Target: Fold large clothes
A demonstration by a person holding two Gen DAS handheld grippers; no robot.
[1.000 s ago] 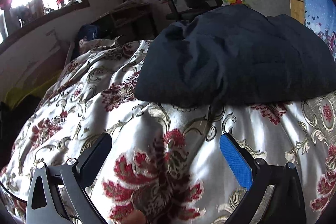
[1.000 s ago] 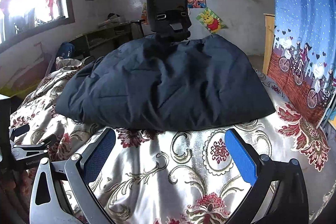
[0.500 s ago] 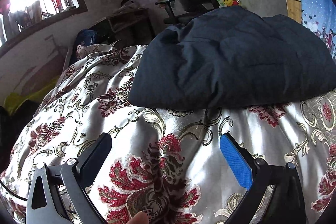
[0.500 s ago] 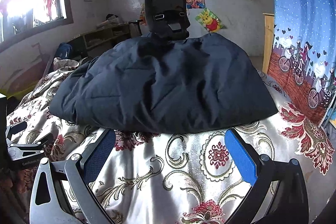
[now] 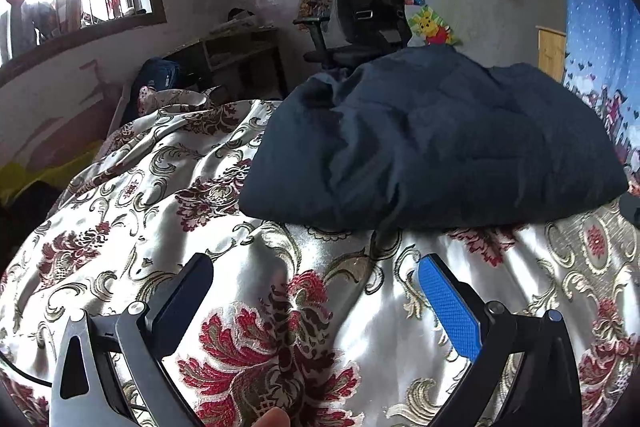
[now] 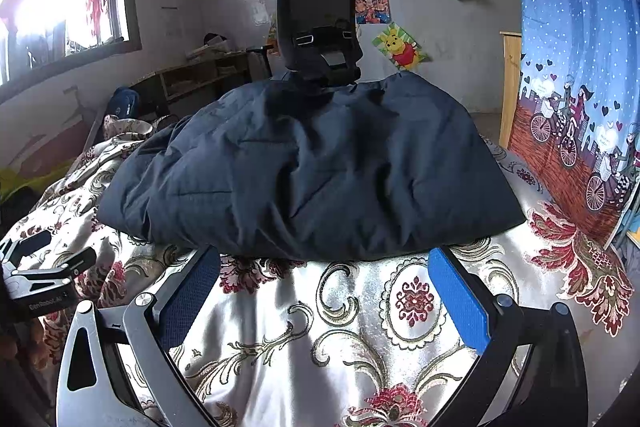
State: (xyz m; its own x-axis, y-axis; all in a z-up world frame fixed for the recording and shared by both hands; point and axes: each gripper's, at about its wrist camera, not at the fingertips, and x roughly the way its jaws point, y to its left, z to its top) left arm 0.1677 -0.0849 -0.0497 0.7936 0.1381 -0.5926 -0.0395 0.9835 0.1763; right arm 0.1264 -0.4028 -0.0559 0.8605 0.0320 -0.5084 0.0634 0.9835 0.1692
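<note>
On the bed's shiny floral satin cover (image 5: 132,211), bunched in a puffy mound: a dark navy quilted jacket (image 5: 432,143) (image 6: 316,167), lying toward the far side in front of the black mesh office chair (image 6: 320,23). Left gripper (image 5: 316,287) hovering over the red flower pattern, jaws spread wide, holding nothing; tilted up since a second ago, with more of the wall and window now in view and the jacket sitting higher and farther off. Right gripper (image 6: 324,283) likewise spread and empty, now closer to the jacket than a second ago, its fingertips (image 6: 440,259) just at the near hem. Left gripper body visible at the left edge of the right view, shifted lower than before.
</note>
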